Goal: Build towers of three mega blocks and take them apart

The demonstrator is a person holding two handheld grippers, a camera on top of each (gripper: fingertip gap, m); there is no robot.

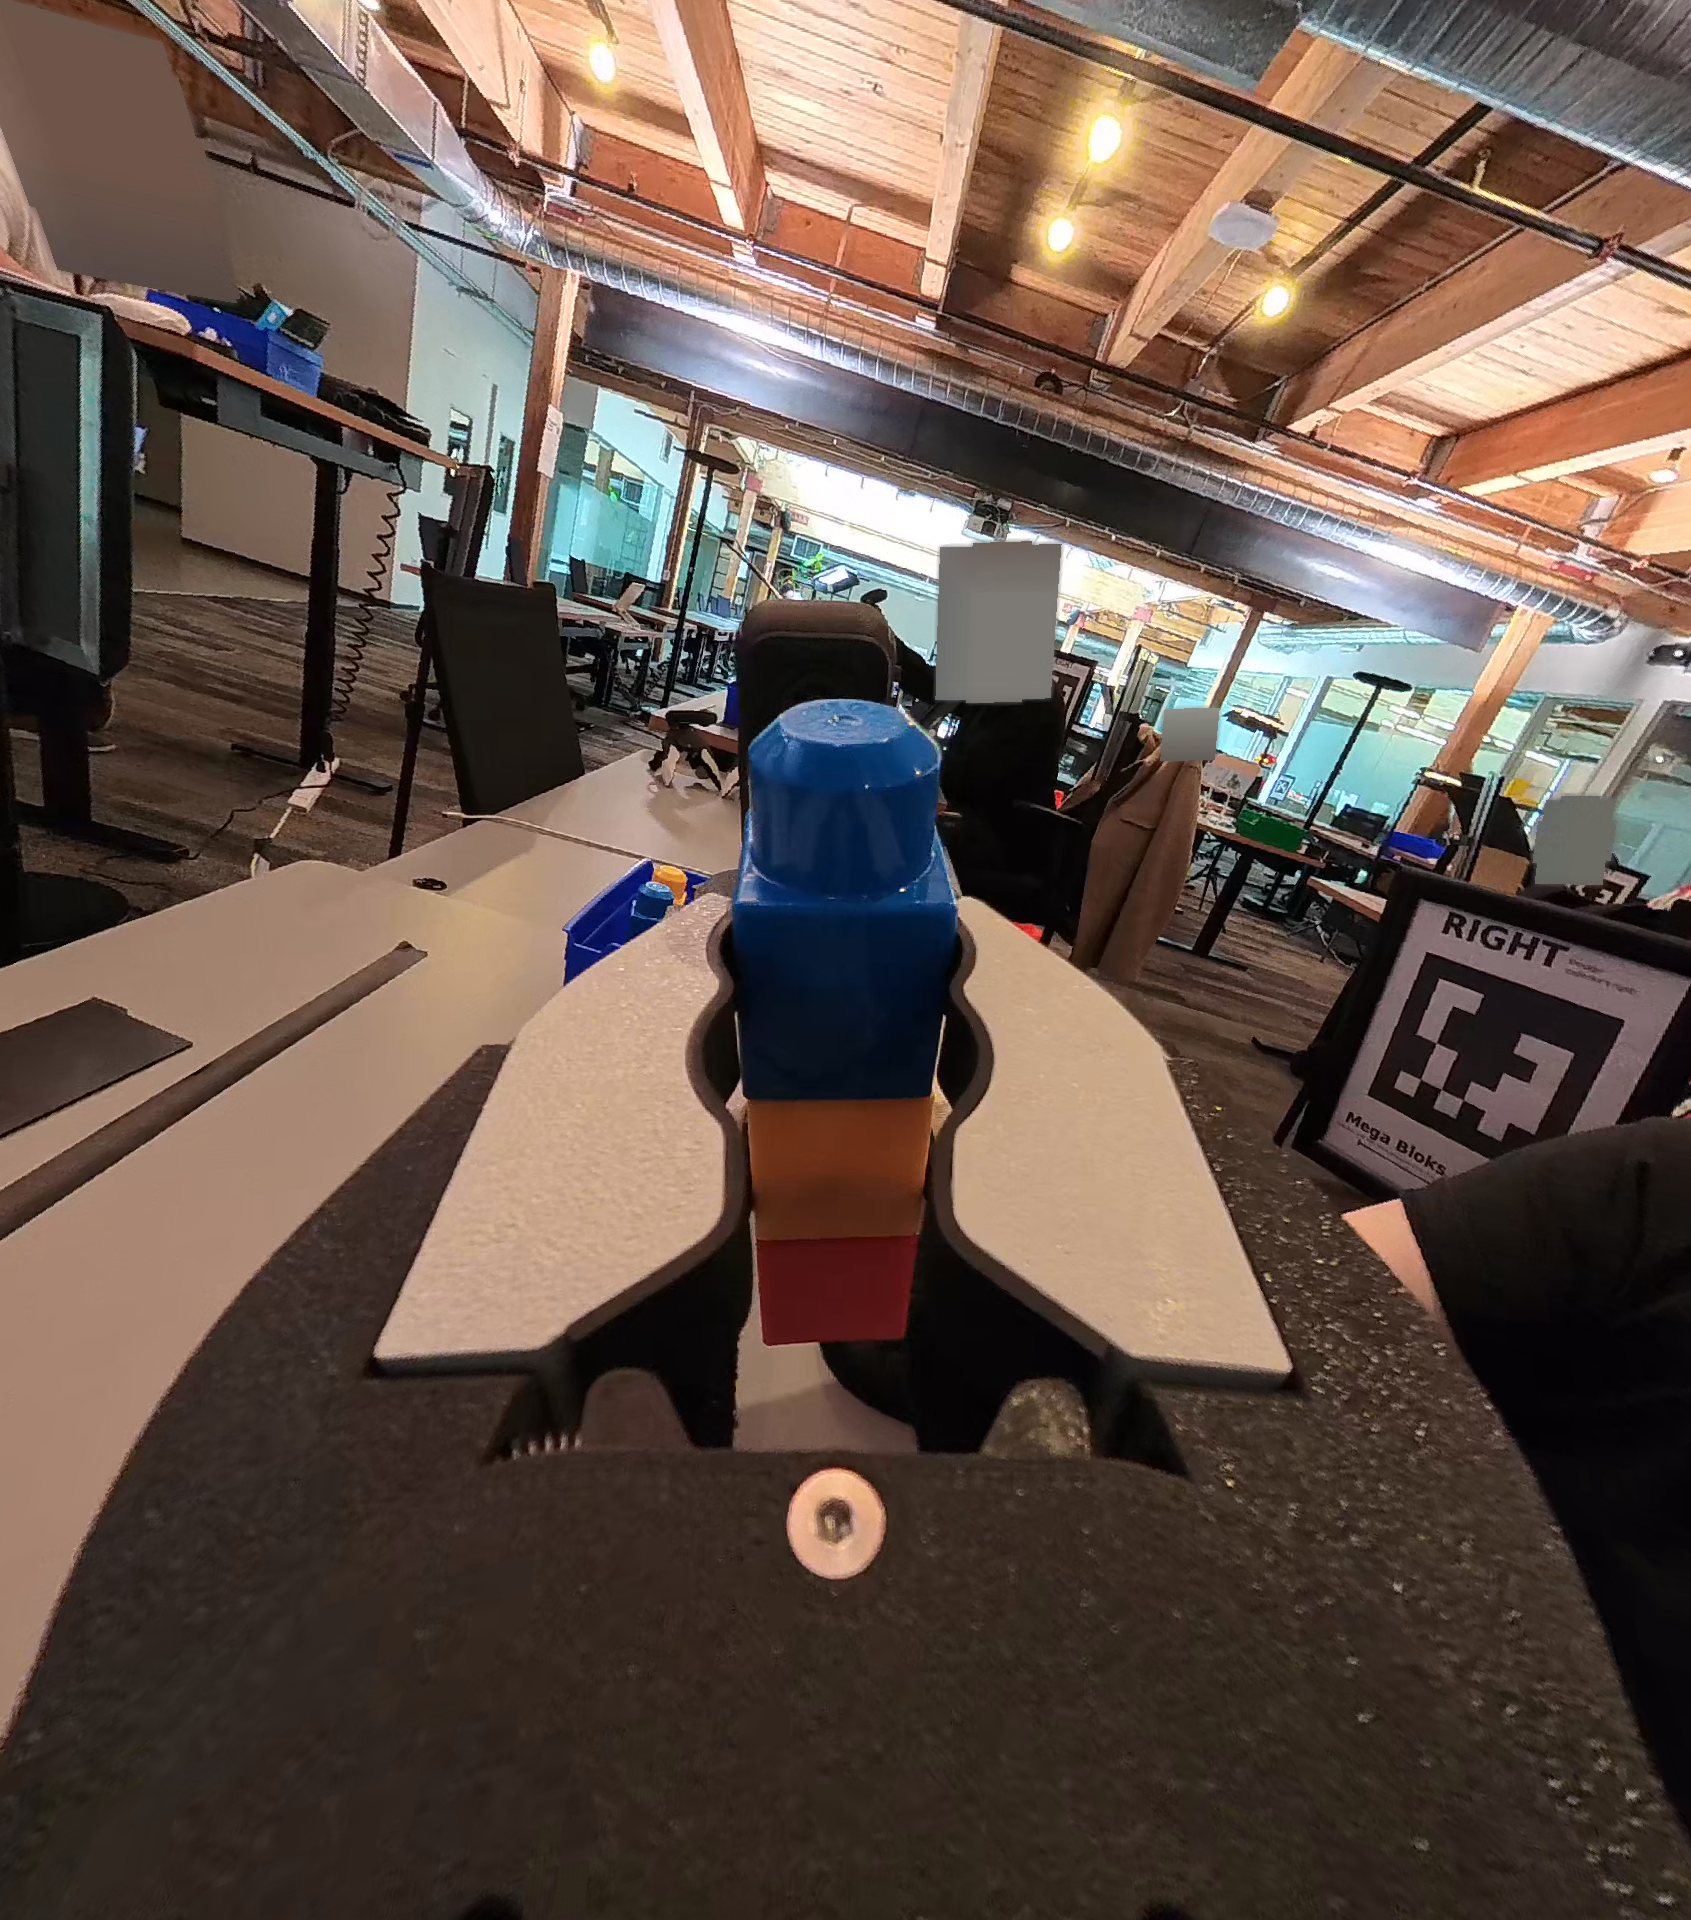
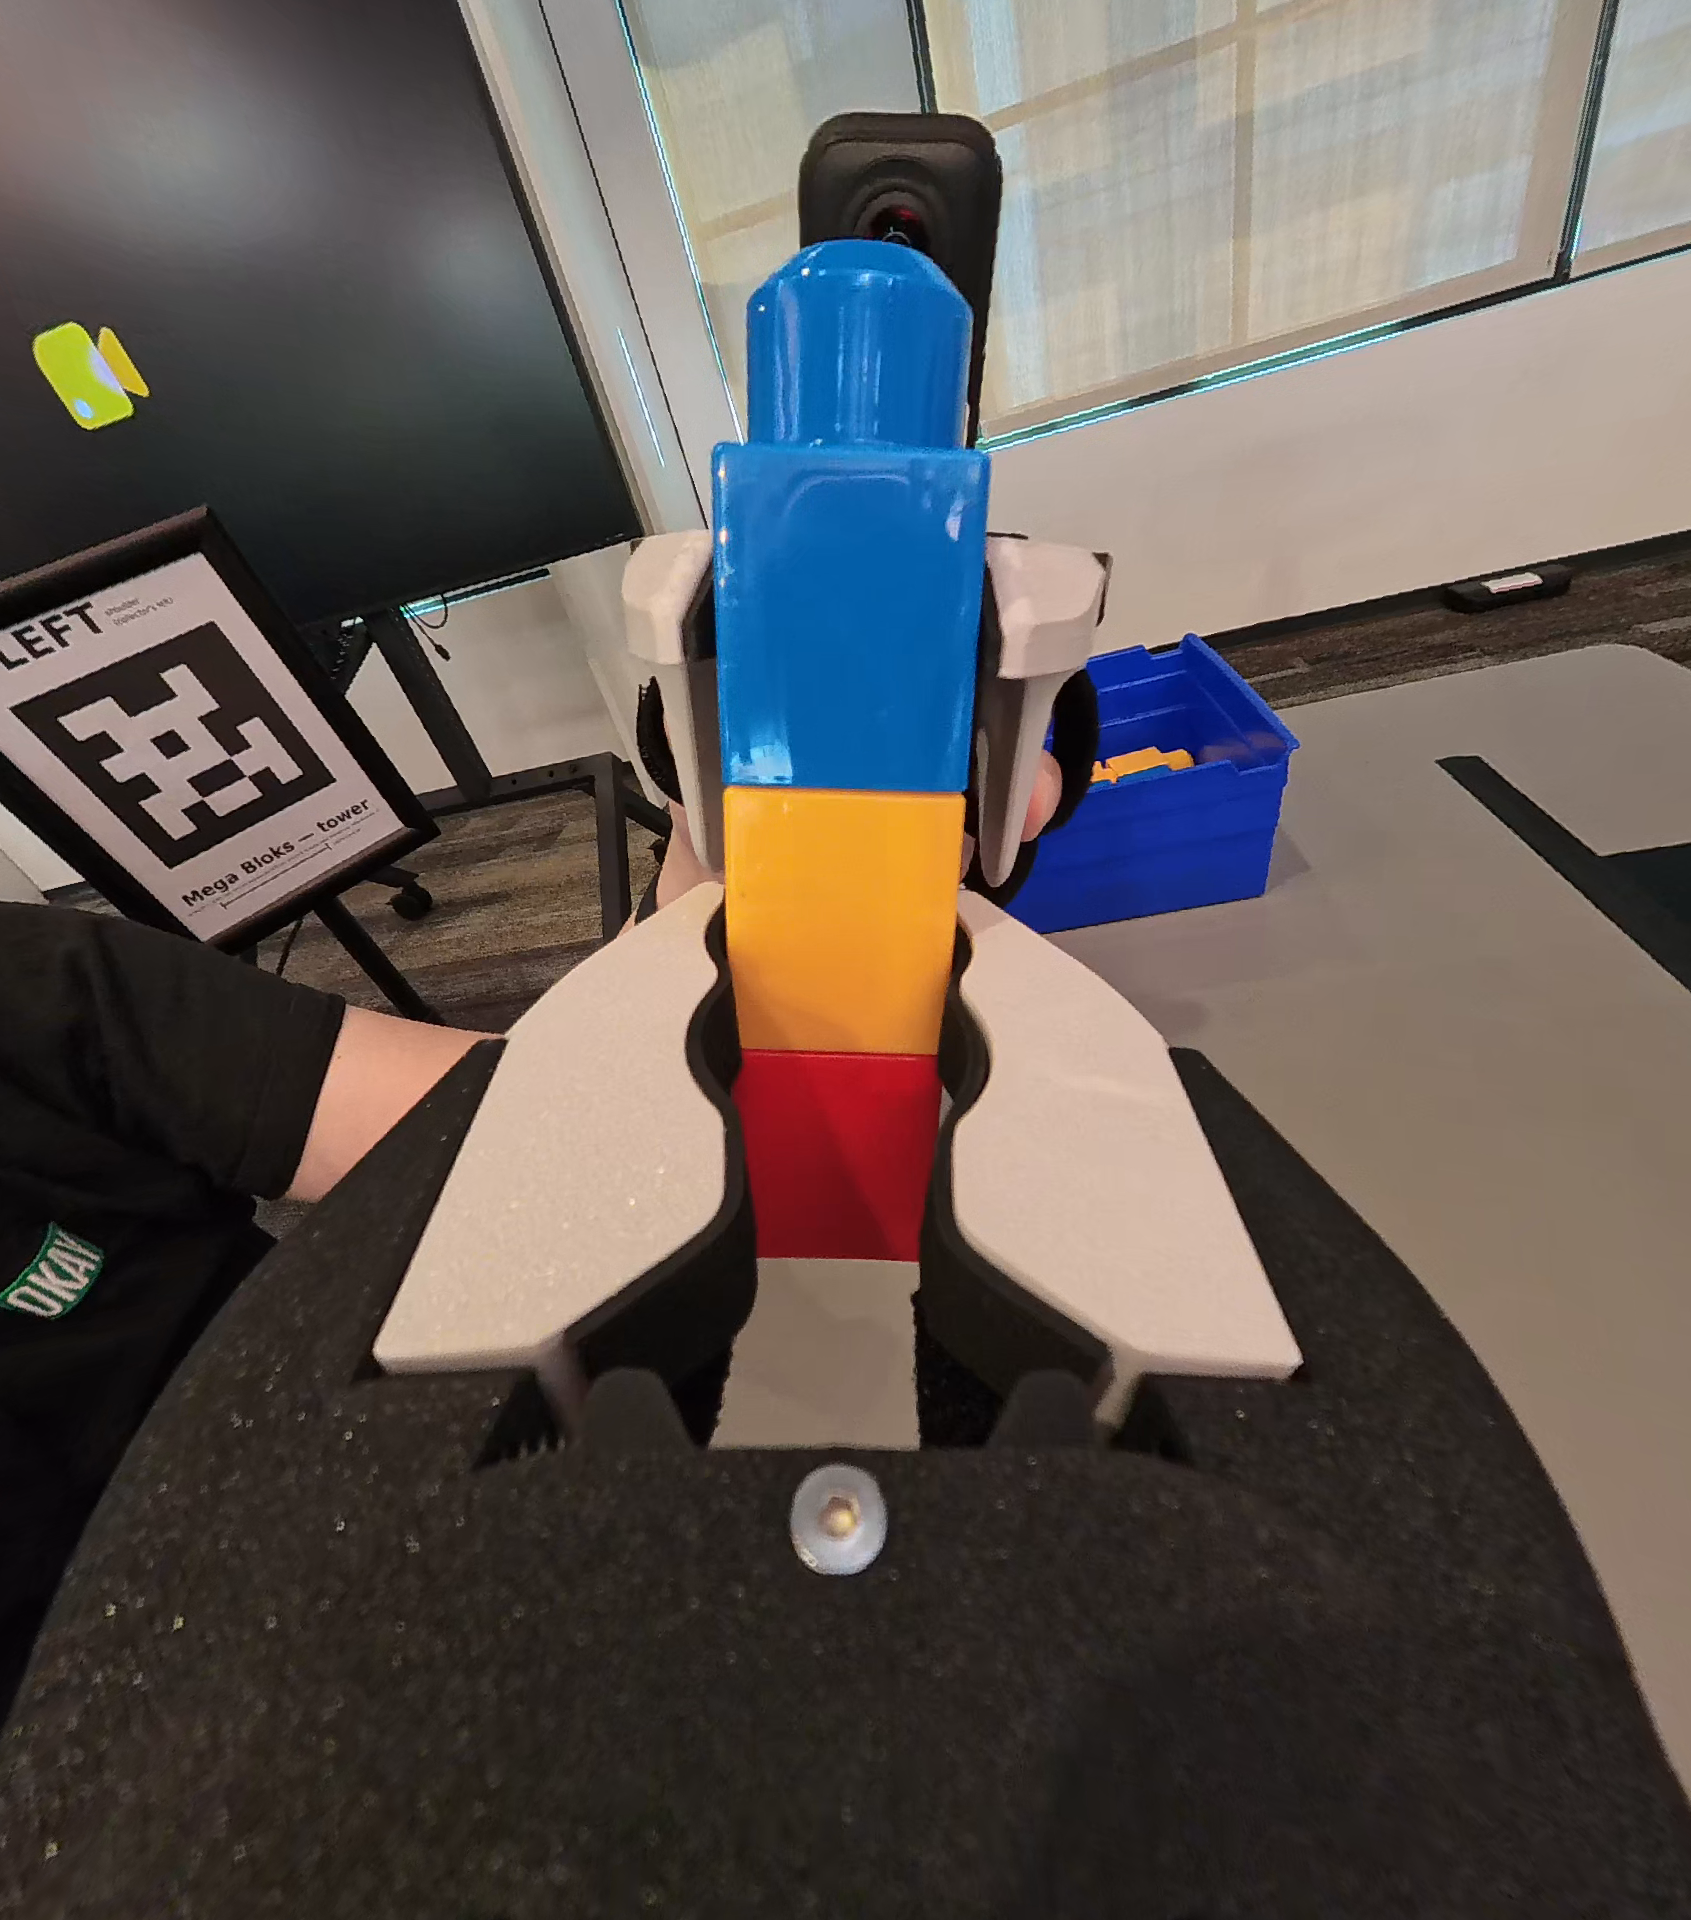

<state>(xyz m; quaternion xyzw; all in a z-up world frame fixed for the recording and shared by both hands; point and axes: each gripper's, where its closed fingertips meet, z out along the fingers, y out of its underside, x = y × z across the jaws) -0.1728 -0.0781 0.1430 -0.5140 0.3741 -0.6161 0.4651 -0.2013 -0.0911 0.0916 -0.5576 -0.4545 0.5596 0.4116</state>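
Note:
A three-block tower has a blue block (image 1: 841, 997) on top, a yellow-orange block (image 1: 836, 1169) in the middle and a red block (image 1: 836, 1288) at the bottom. My left gripper (image 1: 841, 1003) is shut on the blue block's sides. In the right wrist view the same tower shows as blue block (image 2: 851, 613), yellow block (image 2: 841, 920) and red block (image 2: 836, 1153). My right gripper (image 2: 839, 1039) is shut on the tower where yellow meets red. The left gripper (image 2: 851, 634) faces it from the far side, clamped on the blue block.
A blue bin (image 2: 1173, 800) with loose blocks stands on the grey table (image 2: 1443, 1143); it also shows in the left wrist view (image 1: 607, 925). Framed marker signs (image 1: 1506, 1039) (image 2: 166, 727) stand at the sides. A person's arm (image 2: 373, 1081) reaches in from the left.

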